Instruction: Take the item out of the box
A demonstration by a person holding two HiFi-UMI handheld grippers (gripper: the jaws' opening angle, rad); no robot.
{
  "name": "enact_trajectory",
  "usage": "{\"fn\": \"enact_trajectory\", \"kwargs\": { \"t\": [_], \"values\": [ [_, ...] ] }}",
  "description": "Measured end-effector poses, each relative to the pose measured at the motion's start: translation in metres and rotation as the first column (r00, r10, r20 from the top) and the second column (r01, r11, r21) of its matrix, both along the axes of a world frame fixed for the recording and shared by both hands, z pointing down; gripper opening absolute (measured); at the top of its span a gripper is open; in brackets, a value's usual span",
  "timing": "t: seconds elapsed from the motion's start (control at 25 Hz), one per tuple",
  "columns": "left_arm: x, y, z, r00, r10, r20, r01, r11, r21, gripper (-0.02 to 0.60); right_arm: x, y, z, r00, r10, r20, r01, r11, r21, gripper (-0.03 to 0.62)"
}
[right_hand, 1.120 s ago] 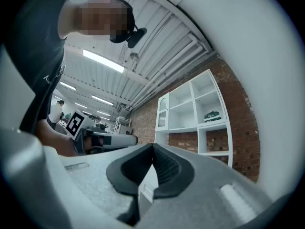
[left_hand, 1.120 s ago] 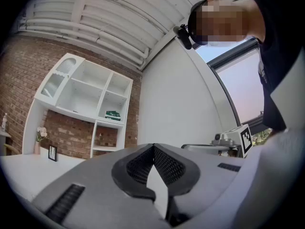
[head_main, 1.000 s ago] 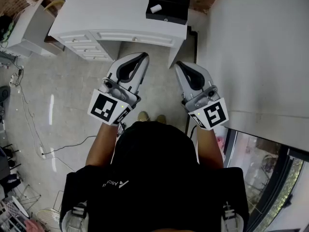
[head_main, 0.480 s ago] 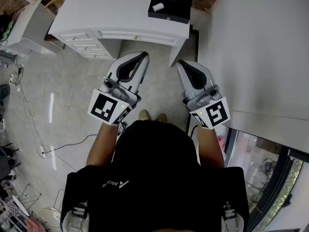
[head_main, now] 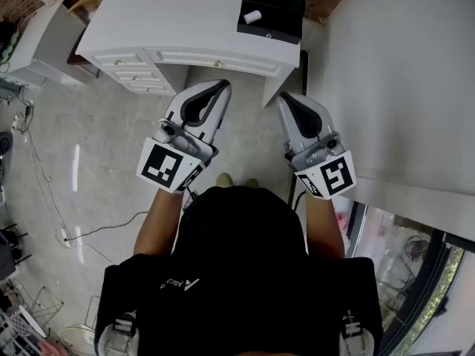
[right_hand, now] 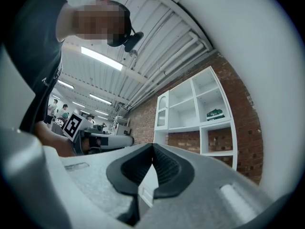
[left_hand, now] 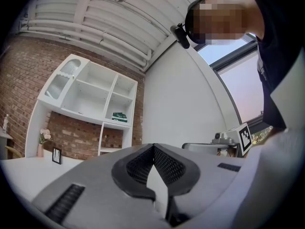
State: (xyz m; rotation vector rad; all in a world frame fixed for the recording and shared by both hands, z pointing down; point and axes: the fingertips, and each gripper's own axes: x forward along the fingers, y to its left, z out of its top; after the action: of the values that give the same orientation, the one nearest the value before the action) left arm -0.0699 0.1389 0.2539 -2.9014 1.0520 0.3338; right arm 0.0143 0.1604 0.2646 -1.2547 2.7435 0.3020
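A black open box point(head_main: 271, 13) sits at the right end of a white desk point(head_main: 171, 21), at the top of the head view. Inside it lies a small white cylinder point(head_main: 251, 16). My left gripper point(head_main: 221, 86) is held up in front of my chest, well short of the desk, with its jaws closed tip to tip and nothing between them point(left_hand: 153, 146). My right gripper point(head_main: 284, 97) is beside it at the same height, also shut and empty point(right_hand: 152, 145). Both point toward the desk, and the box is out of sight in both gripper views.
The desk has drawers point(head_main: 130, 73) on its front. A large white wall panel point(head_main: 393, 87) stands close on the right. A white shelf unit point(left_hand: 90, 99) hangs on a brick wall ahead. A cable point(head_main: 96, 225) trails over the floor at the left.
The box and desk have shifted right and up in the head view. Both grippers have drifted slightly right and down and stayed shut.
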Motion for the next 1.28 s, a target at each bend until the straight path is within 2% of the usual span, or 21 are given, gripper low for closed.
{"fn": "enact_trajectory", "kwargs": {
  "t": [0.28,0.76,1.28],
  "values": [
    [-0.018,-0.026,0.004,0.999,0.034,-0.007,-0.034,0.999,0.004,-0.002,-0.015,-0.021,0.003,0.998,0.042,-0.036,-0.042,0.999,0.003,0.002],
    [-0.021,-0.077,0.015,1.0,0.03,-0.001,-0.03,1.0,-0.001,-0.002,-0.002,-0.073,0.014,0.996,0.069,-0.055,-0.069,0.998,0.001,0.002],
    [0.018,-0.201,0.037,0.997,-0.032,0.071,0.035,0.999,-0.04,-0.002,0.034,-0.21,0.033,0.989,-0.019,-0.15,0.021,1.0,0.01,0.002]
  ]
}}
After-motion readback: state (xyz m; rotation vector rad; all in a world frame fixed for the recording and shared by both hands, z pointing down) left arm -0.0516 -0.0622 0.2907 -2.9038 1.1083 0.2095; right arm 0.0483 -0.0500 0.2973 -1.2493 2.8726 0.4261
